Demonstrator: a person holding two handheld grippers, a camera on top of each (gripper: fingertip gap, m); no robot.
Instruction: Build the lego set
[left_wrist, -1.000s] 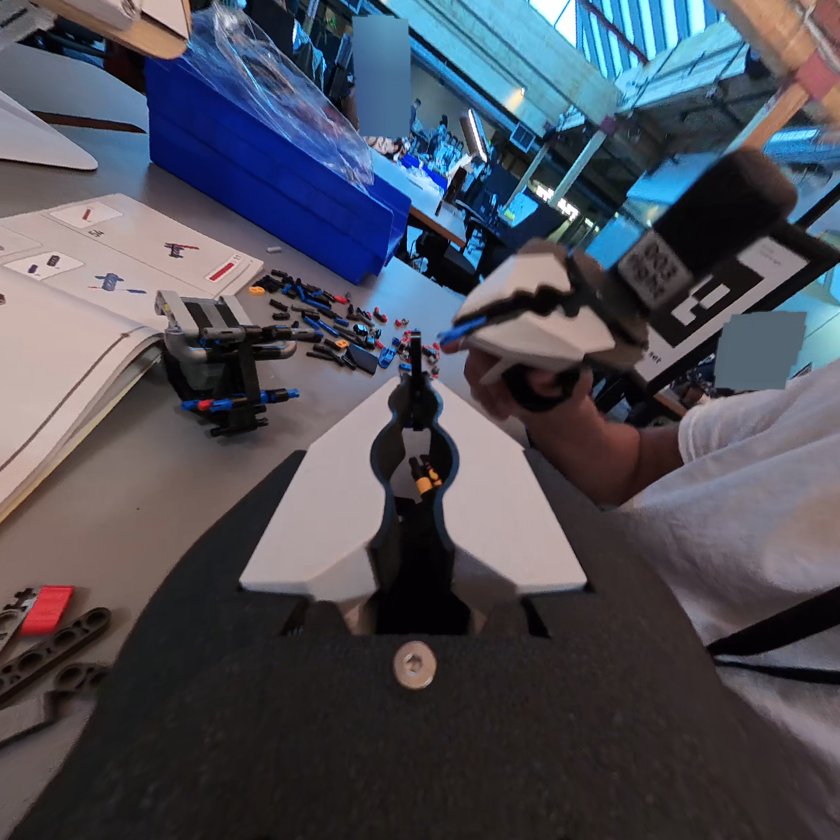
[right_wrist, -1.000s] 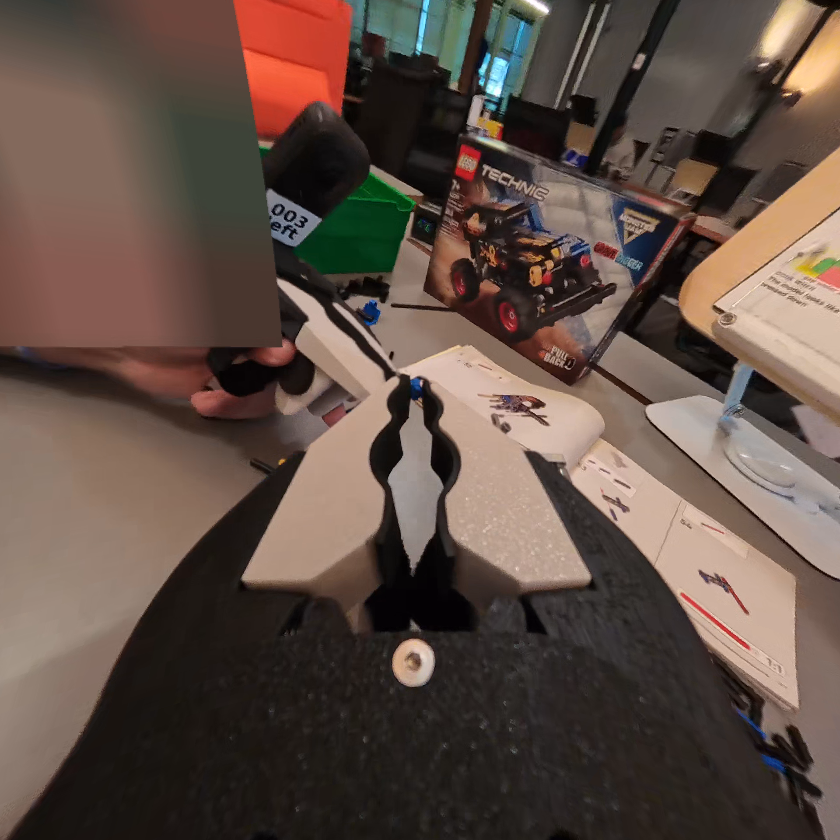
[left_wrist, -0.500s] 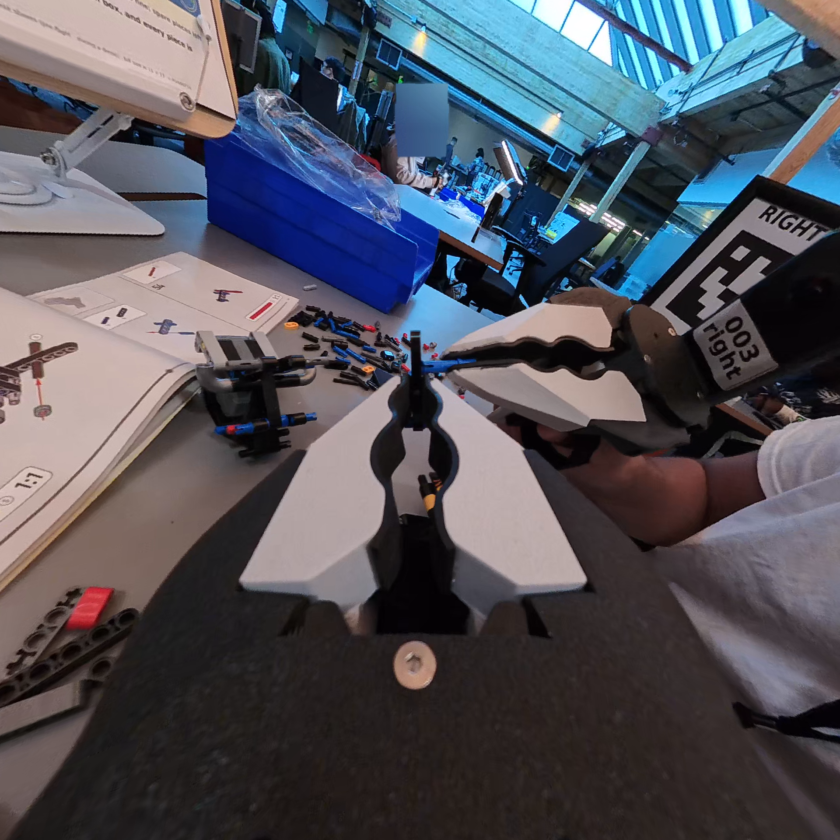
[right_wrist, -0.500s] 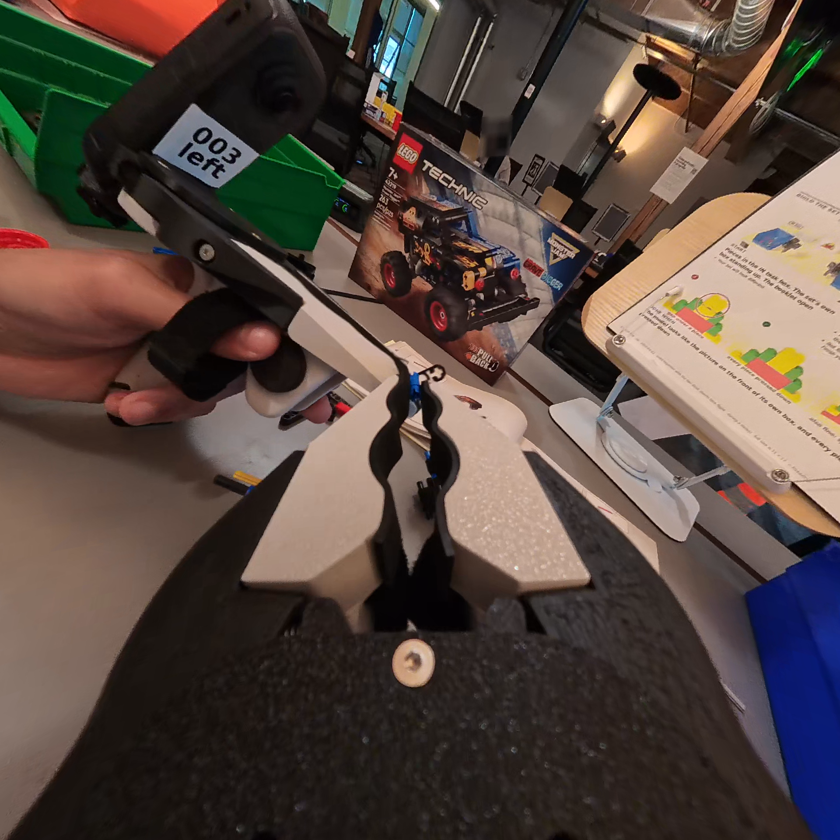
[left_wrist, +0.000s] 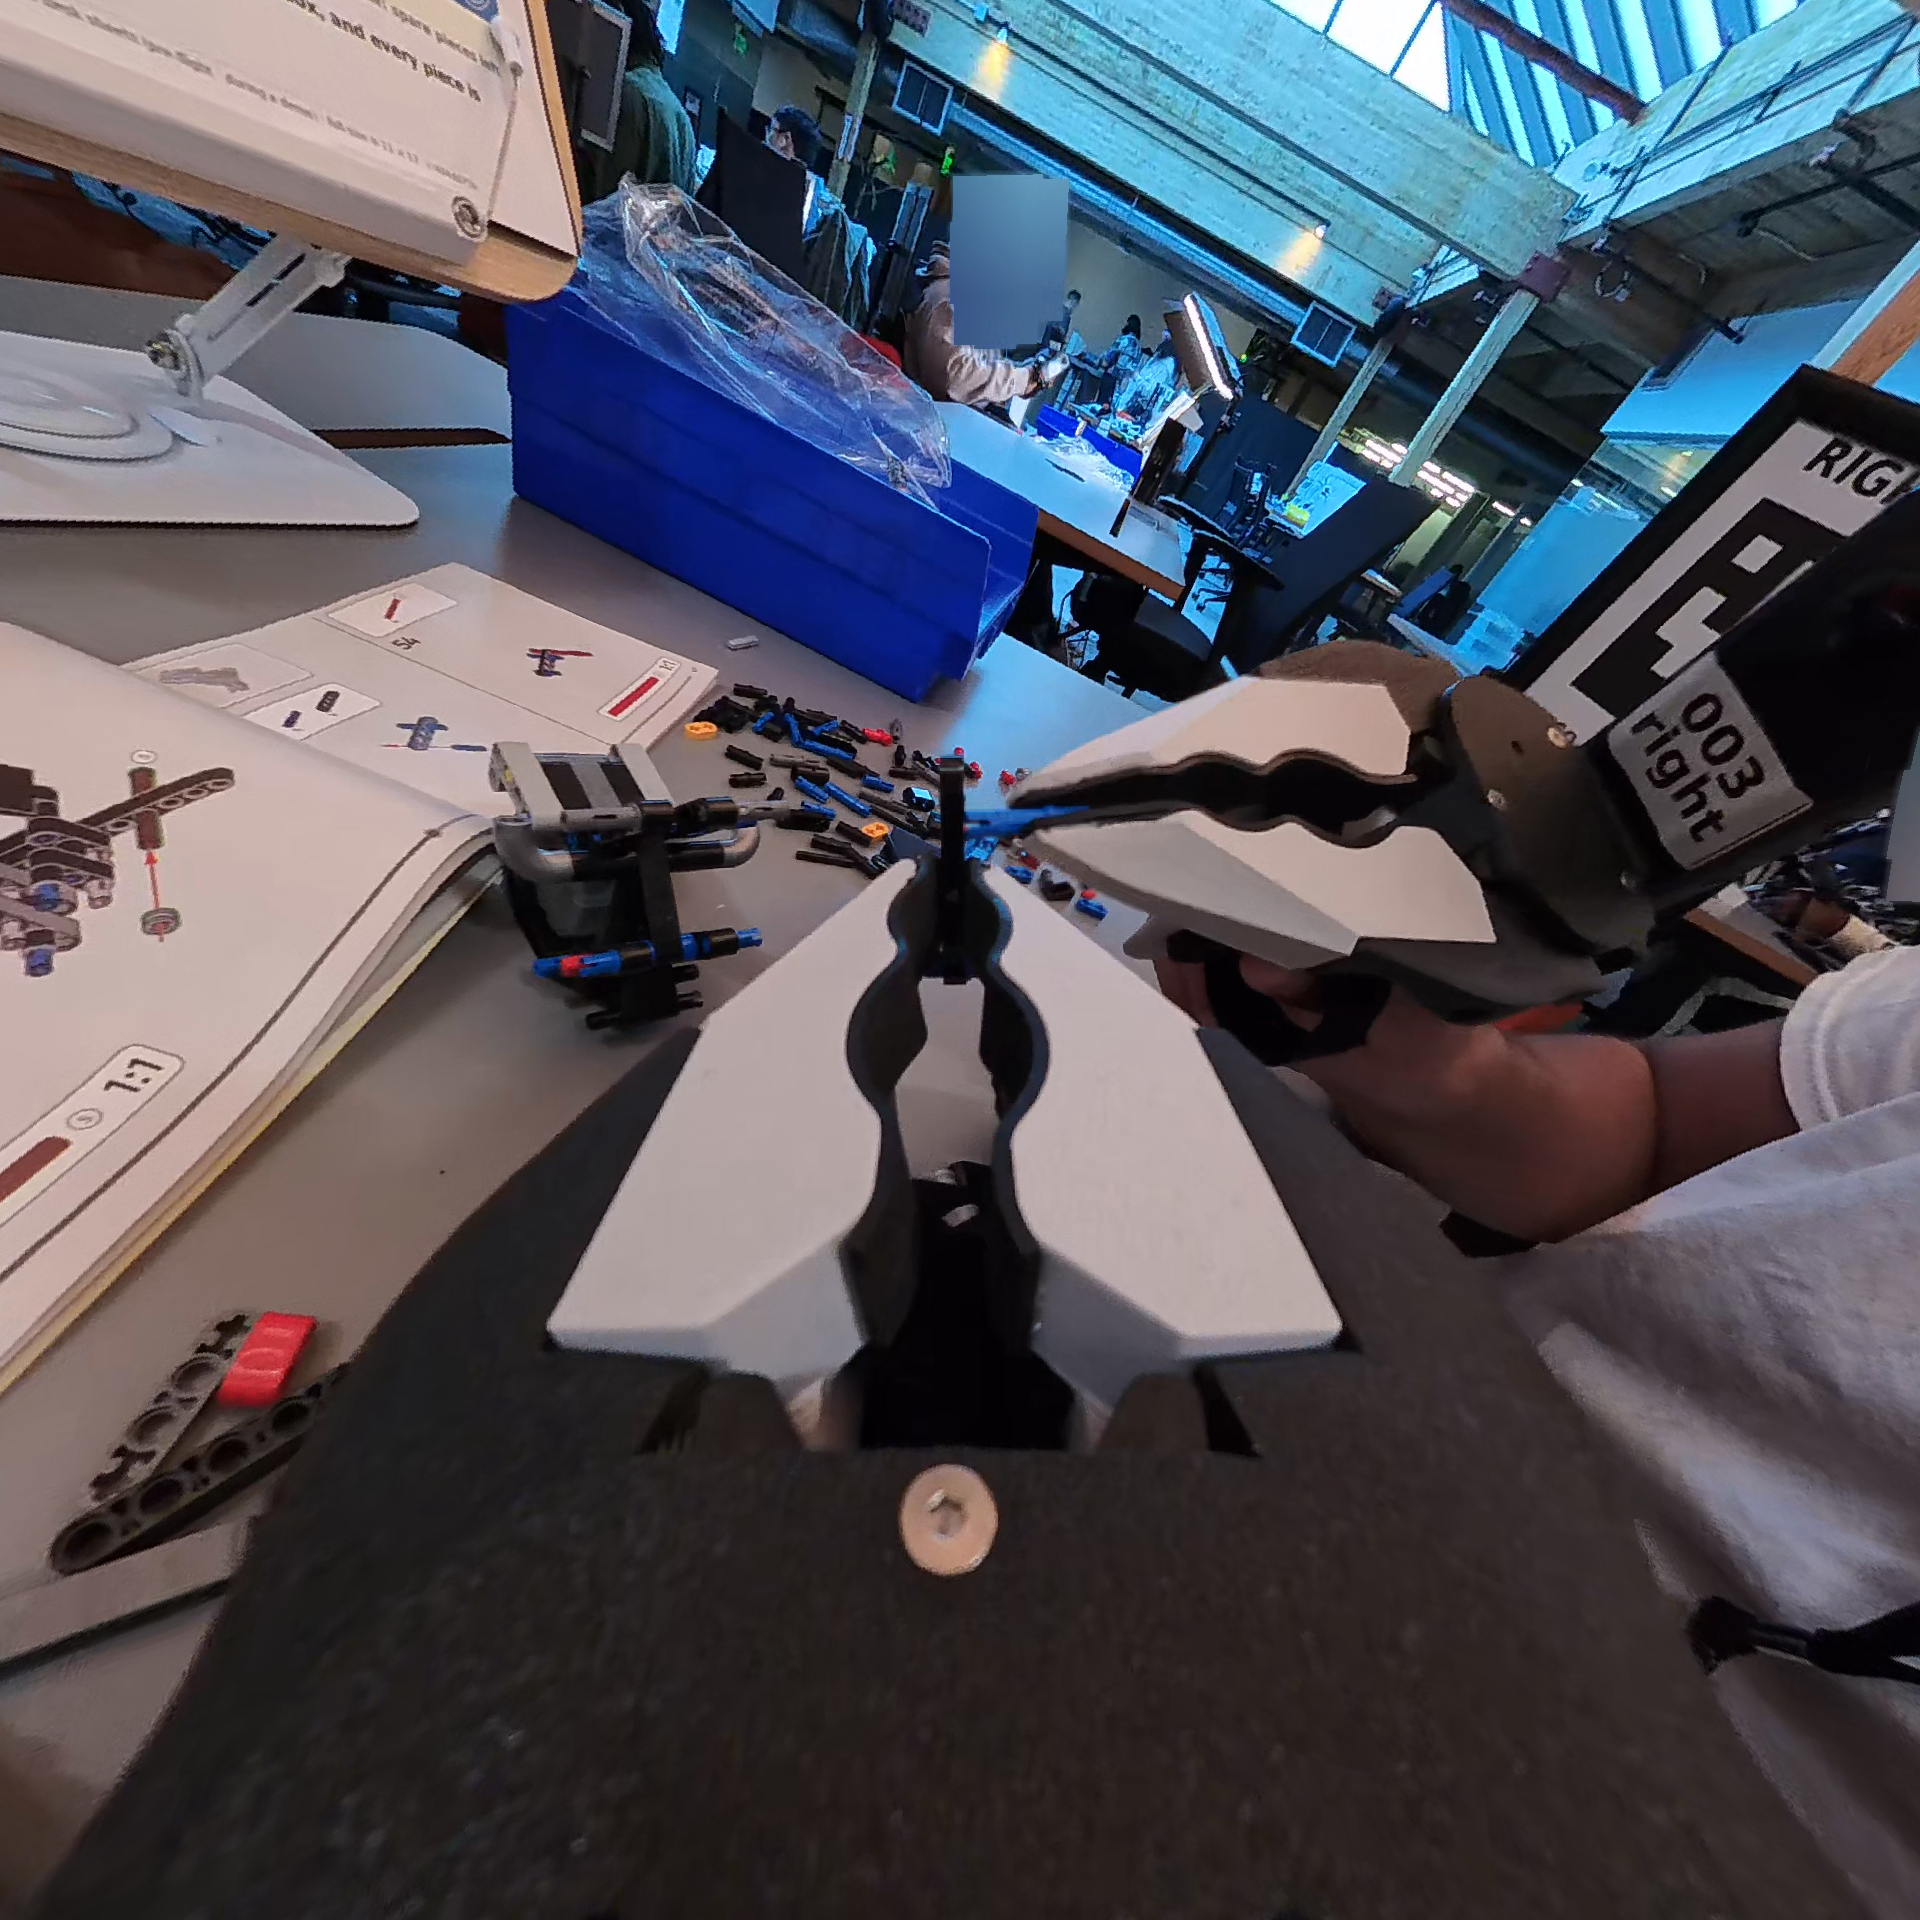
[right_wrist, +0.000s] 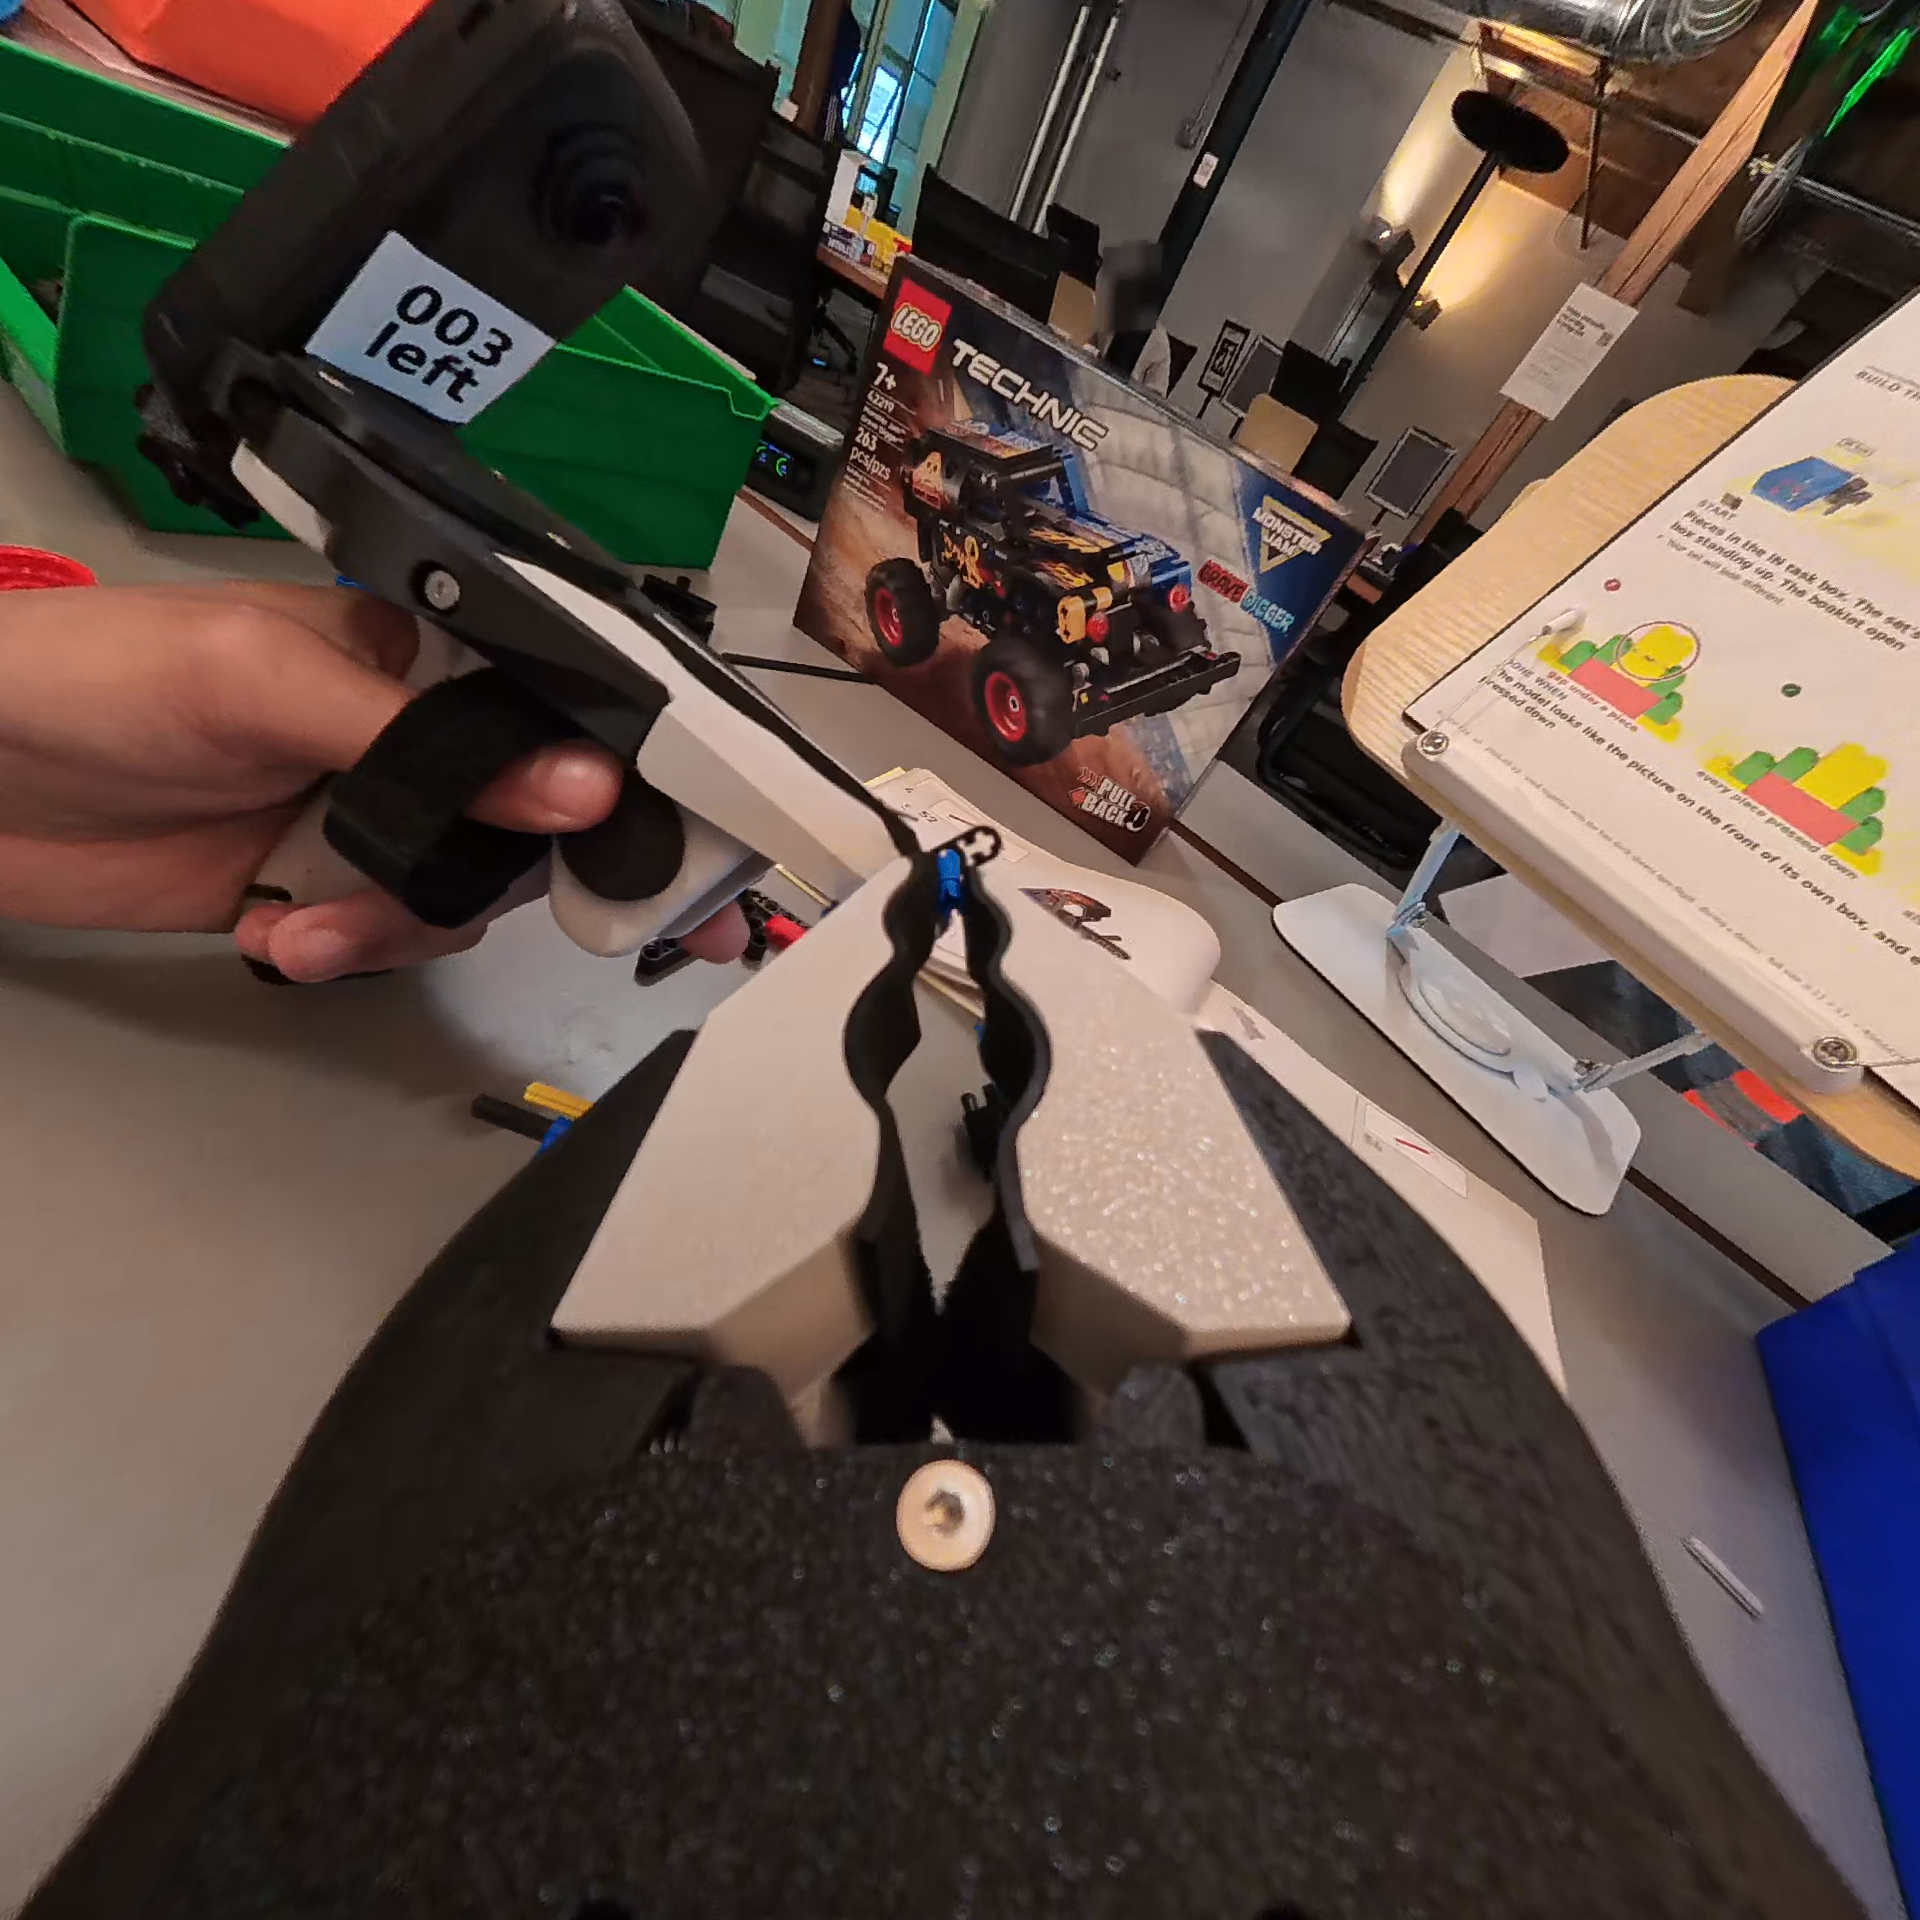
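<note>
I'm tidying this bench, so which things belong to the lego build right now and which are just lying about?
In use: left gripper holding black beam; right gripper holding blue pin; half-built chassis; open instruction booklet.
Lying about: blue bins; green bins; plastic bag.

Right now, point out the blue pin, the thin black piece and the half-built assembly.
blue pin (right_wrist: 948, 871), right wrist view, its body.
thin black piece (left_wrist: 950, 831), left wrist view, its shaft.
half-built assembly (left_wrist: 623, 862), left wrist view, its black middle.
</note>
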